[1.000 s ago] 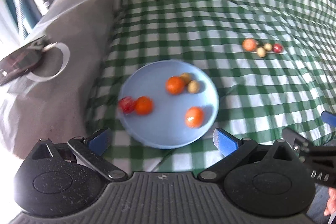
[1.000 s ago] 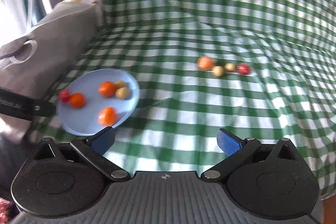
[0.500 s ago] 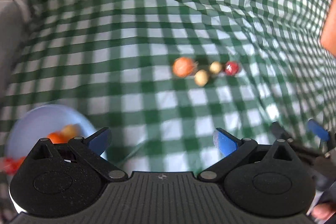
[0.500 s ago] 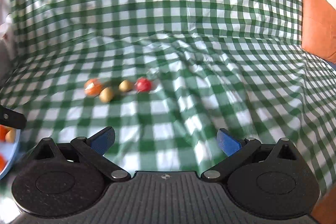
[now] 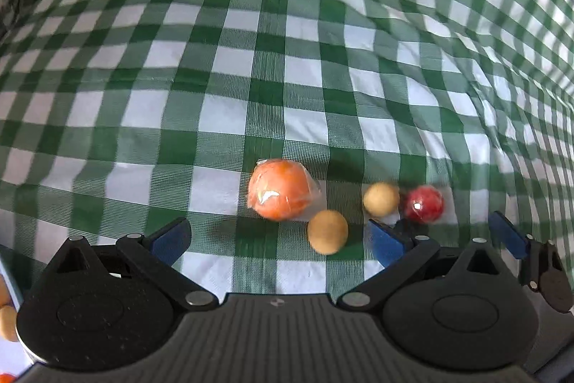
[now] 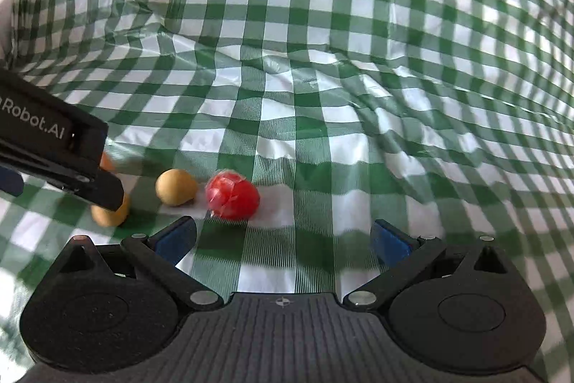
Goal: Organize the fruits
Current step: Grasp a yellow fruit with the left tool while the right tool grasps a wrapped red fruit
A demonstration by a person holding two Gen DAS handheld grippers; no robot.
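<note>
On the green checked cloth (image 5: pixel 229 67), the orange (image 5: pixel 280 194) lies just ahead of the spread left gripper (image 5: pixel 278 236), two tan balls (image 5: pixel 327 231) beside it, while the red fruit (image 6: pixel 233 194) sits just ahead of the spread right gripper (image 6: pixel 283 239).

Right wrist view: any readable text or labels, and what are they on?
"nRobot.AI": white print on the black body of the left claw, cut off by the frame's left edge, so its start is missing.
Nothing readable on the fruits or the checked cloth.
</note>
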